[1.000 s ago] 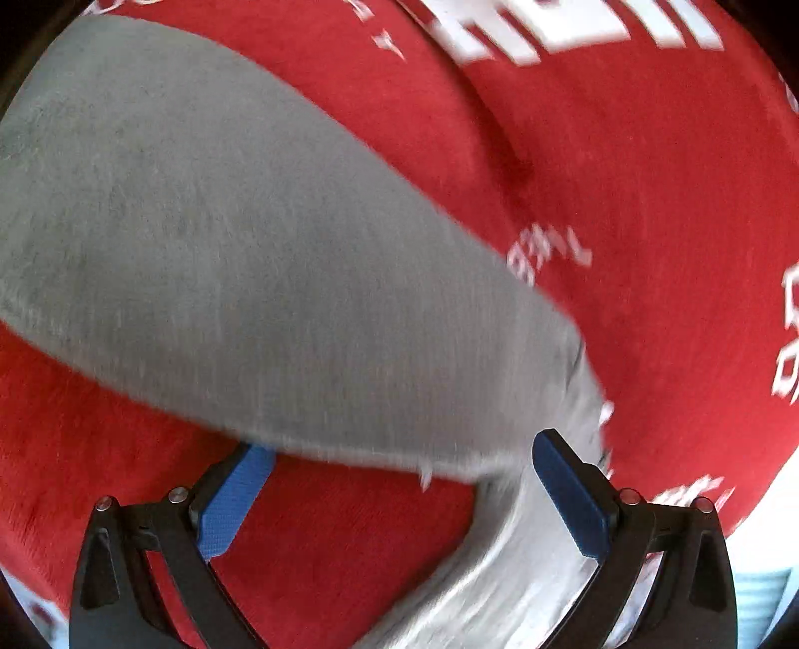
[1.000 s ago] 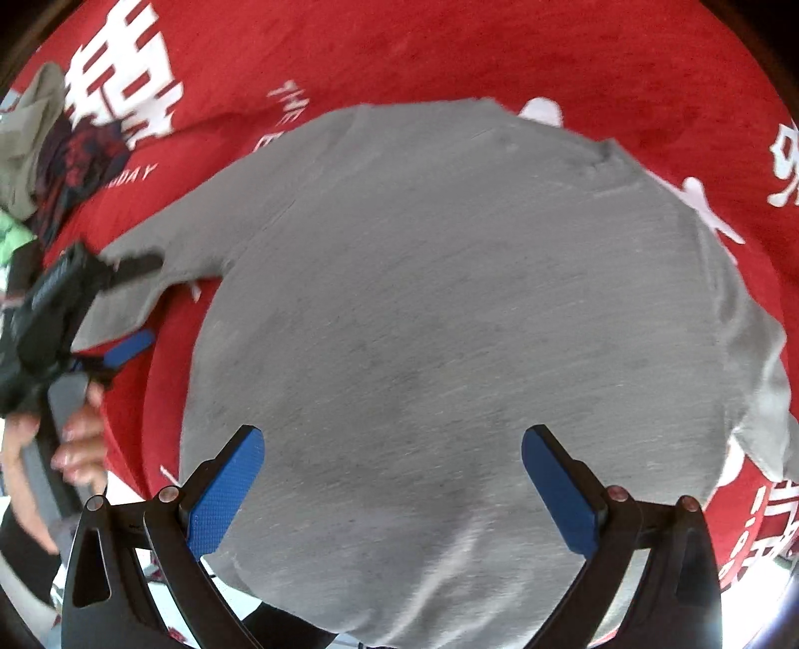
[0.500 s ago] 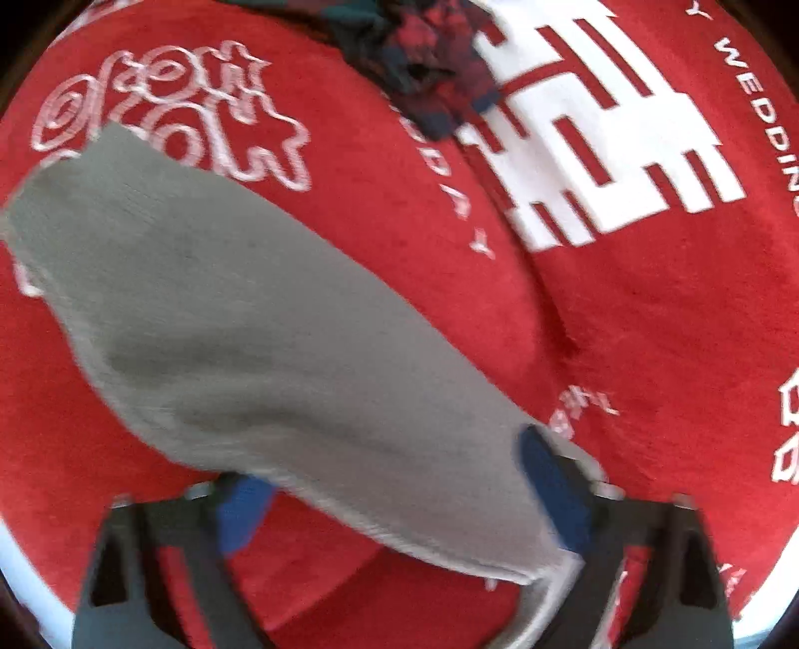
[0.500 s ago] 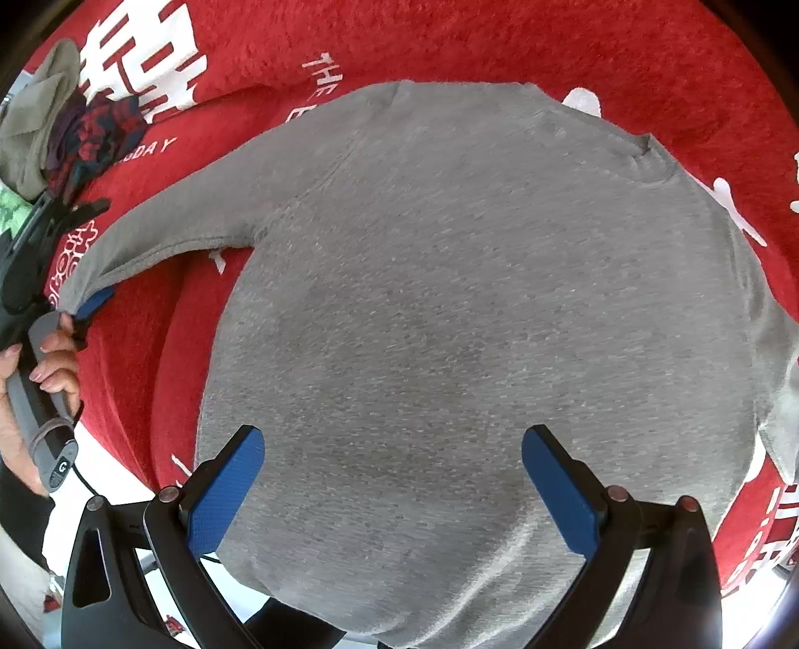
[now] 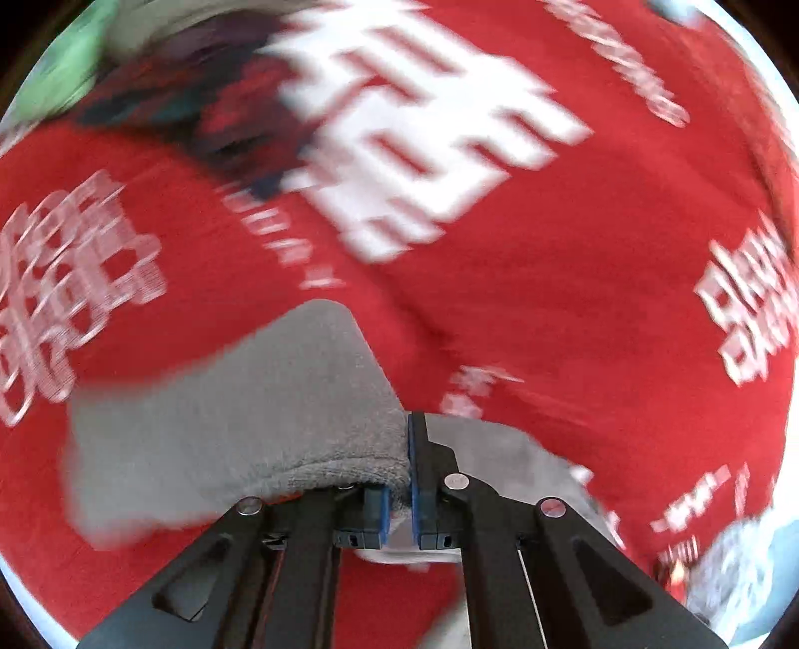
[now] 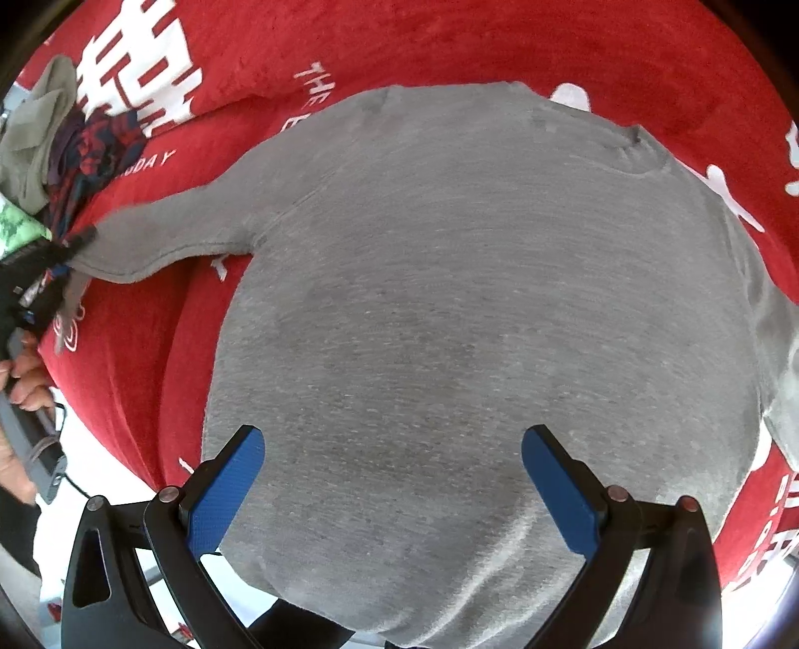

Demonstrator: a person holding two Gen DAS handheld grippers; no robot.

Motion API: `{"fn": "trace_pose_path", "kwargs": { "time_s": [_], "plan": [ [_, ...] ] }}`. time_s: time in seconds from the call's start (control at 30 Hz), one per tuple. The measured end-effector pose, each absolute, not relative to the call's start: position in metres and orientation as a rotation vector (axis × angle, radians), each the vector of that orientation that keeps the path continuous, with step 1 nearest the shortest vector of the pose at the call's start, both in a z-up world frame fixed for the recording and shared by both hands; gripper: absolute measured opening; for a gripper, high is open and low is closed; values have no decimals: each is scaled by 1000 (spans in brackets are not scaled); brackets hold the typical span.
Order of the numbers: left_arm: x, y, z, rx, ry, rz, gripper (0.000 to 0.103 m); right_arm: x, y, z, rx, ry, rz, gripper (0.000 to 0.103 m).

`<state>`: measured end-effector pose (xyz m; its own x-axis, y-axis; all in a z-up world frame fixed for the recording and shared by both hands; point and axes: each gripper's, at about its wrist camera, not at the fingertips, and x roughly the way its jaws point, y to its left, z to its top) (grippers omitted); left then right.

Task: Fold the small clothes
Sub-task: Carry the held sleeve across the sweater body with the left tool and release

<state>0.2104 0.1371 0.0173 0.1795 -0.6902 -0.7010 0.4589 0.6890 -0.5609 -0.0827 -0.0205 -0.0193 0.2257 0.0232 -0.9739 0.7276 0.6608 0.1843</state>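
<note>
the gray sweater (image 6: pixel 474 324) lies flat on the red blanket (image 6: pixel 449 45), and the left gripper (image 5: pixel 398 479) has just closed tight on its sleeve (image 5: pixel 239 429) to fold it in, while the right gripper (image 6: pixel 394 479) waits wide open above the sweater's bottom part.

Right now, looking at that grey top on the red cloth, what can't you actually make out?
- Grey top: its hem, right wrist view, is cut off by the bottom edge.
- Its other sleeve: runs off the right edge.
- Pile of clothes: left wrist view, motion-blurred.
- Cuff in the left gripper: the fold hides its opening.
</note>
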Motion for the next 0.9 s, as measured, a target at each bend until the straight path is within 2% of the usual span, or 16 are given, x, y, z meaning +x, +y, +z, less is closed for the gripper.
{"fn": "trace_pose_path", "kwargs": {
  "time_s": [0.17,0.27,0.4,0.57,0.63,0.67,0.7,0.77,0.9],
  "plan": [
    [154,50,59,-156,1083,-1101,7,-109,-38,-9,772,1201,-608,103],
    [112,-3,62,-83,1105,-1214,7,-136,-55,-3,805,1154,-669,103],
    [46,-79,36,91,1171,-1306,7,-172,-78,-1,863,1113,-753,103],
    [-9,-117,-27,365,1295,-1241,7,-224,-102,-14,942,1112,-854,103],
    [-19,-120,-39,452,1313,-1188,19,-240,-105,-22,964,1120,-887,103],
    [-19,-111,-45,475,1311,-1175,38,-246,-107,-23,968,1122,-899,103],
    [-20,-107,-42,484,1294,-1162,52,-251,-109,-24,969,1124,-908,103],
    [-19,-99,-31,506,1256,-1140,64,-259,-116,-22,959,1128,-917,103],
    [-6,-68,11,546,1156,-1089,65,-238,-124,-8,872,1123,-887,103]
  ]
}}
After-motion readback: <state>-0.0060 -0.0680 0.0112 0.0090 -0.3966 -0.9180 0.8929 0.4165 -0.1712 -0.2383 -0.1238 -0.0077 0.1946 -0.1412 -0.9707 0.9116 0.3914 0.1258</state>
